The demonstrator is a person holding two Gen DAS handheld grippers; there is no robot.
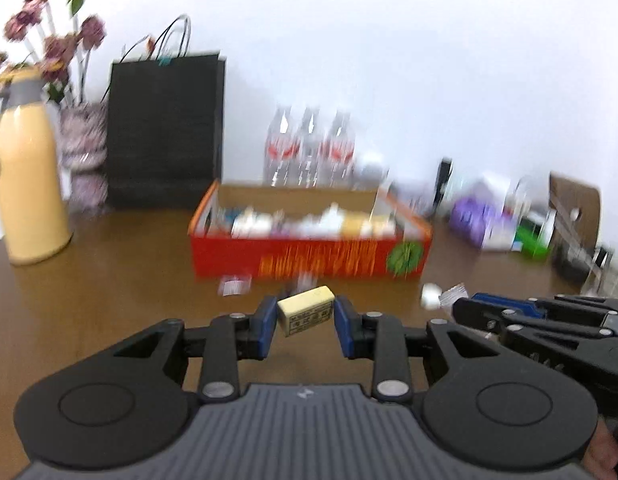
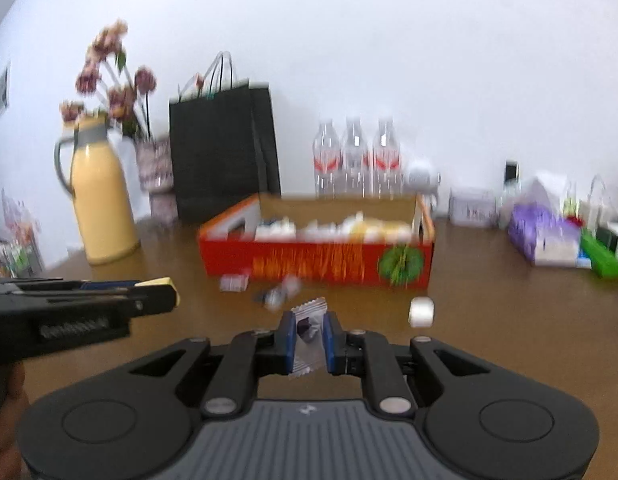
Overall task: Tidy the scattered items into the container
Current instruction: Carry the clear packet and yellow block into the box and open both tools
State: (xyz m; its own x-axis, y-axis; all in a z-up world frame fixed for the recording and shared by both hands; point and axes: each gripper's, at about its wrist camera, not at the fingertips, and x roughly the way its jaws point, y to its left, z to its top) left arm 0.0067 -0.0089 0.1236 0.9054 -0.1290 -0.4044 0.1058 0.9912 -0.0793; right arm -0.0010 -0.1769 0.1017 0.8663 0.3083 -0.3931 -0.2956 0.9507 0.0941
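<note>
My left gripper (image 1: 305, 318) is shut on a small pale yellow box (image 1: 307, 314), held above the table in front of the red cardboard box (image 1: 309, 258). That red box holds several small items. My right gripper (image 2: 307, 338) is shut on a clear plastic sachet (image 2: 307, 340) with something dark inside. The left gripper also shows at the left of the right wrist view (image 2: 157, 292). Loose on the table before the red box (image 2: 317, 260) lie a small packet (image 2: 233, 282), a crumpled wrapper (image 2: 281, 292) and a white cylinder (image 2: 421, 311).
A yellow jug (image 1: 29, 184), a vase of flowers (image 1: 83, 152) and a black paper bag (image 1: 165, 132) stand at the back left. Three water bottles (image 1: 309, 148) stand behind the red box. Purple and green clutter (image 2: 557, 236) lies at the right.
</note>
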